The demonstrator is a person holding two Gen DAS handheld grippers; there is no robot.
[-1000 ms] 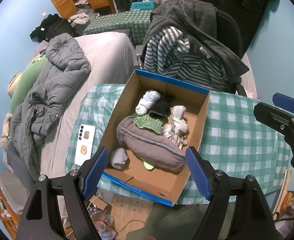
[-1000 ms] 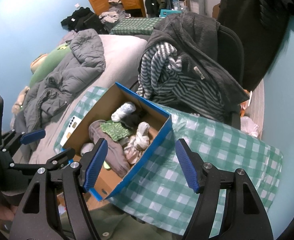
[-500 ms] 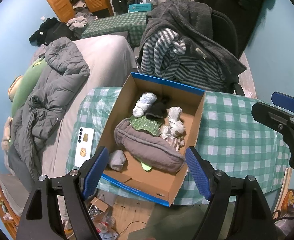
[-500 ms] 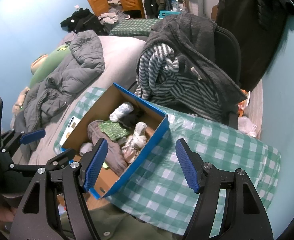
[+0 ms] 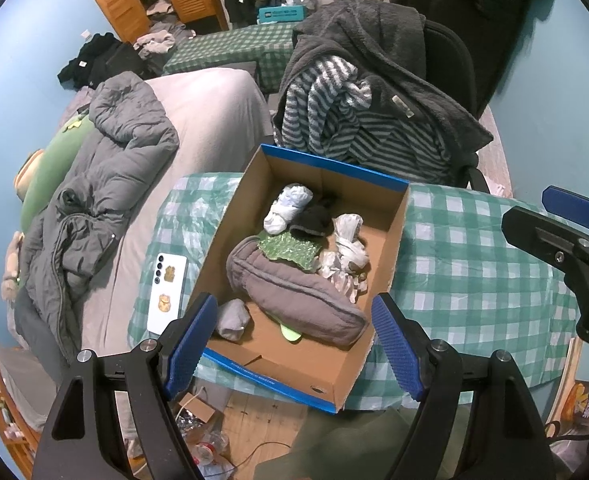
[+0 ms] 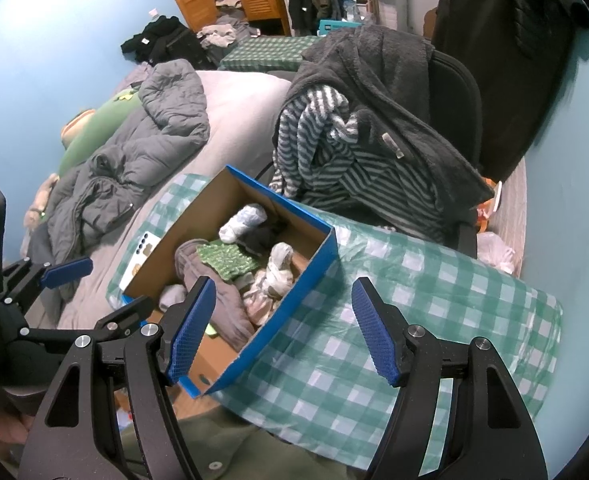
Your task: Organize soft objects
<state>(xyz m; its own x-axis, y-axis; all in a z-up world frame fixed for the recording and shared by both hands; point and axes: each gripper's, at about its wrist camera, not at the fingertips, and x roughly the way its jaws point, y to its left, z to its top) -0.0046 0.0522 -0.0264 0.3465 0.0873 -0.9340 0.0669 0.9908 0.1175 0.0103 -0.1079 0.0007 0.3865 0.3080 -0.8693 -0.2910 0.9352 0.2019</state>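
Both my left gripper (image 5: pixel 294 334) and right gripper (image 6: pixel 284 328) hang apart and empty above the cardboard box (image 5: pixel 390 240) on the tabletop (image 5: pixel 474 264), rolled socks (image 5: pixel 288 206) and pouch (image 5: pixel 294 292) already inside, seemingly little left.

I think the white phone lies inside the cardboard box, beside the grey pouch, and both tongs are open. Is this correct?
Not quite. The white phone lies outside the cardboard box, on the checked tablecloth to its left, as the left wrist view shows. Both tongs, left and right, are open.

The cardboard box (image 5: pixel 390 240) stands open-topped; bare tablecloth (image 6: pixel 434 320) lies clear beside it.
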